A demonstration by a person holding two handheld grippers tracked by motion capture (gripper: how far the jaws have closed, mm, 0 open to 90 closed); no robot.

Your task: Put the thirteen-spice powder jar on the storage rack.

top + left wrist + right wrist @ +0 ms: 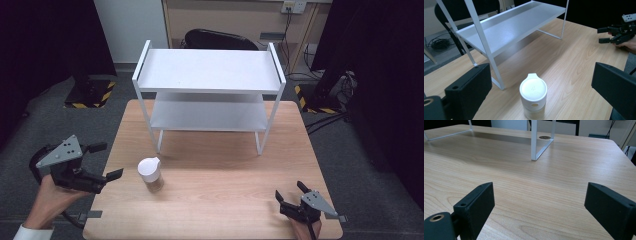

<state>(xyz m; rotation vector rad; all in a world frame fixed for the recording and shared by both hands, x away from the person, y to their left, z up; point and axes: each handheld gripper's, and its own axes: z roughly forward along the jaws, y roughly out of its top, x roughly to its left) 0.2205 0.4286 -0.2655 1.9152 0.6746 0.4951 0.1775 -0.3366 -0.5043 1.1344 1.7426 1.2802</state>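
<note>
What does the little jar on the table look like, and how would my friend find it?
Start at the white two-shelf rack standing on the wooden table. Look in front of its left legs, toward the left gripper with its open fingers. There stands the small jar: clear, with something tan inside and a white lid with a little tab, the only loose thing on the table.

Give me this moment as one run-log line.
left gripper: open, near jar, not touching | right gripper: open, empty, over table's near right corner | white-lidded jar: upright on table, before white two-tier shelf
</note>
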